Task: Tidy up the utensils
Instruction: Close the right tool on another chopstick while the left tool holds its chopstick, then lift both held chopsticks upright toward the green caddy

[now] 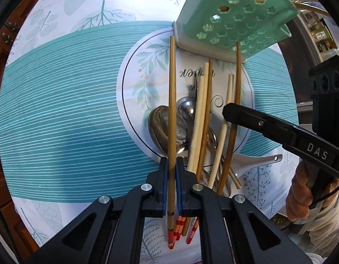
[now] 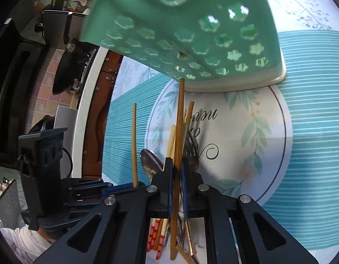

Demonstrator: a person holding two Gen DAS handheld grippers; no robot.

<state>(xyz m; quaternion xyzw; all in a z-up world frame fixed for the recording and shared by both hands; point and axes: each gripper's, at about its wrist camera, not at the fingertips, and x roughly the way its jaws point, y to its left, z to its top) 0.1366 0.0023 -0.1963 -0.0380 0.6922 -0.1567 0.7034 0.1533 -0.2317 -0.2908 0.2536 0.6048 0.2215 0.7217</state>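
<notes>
Chopsticks are being sorted: left gripper [image 1: 171, 165] is clamping a brown chopstick [image 1: 172, 101], right gripper [image 2: 177, 165] pinching a darker chopstick [image 2: 179, 132]. Next likely calls for lifting both toward the green holder [image 2: 191, 33] ahead of the jaws.

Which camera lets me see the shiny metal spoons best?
The left wrist view. There the shiny metal spoons lie with their bowls showing on the round leaf-printed placemat, beside the chopsticks. The right wrist view shows only part of one spoon bowl; the right gripper hides the rest.
</notes>
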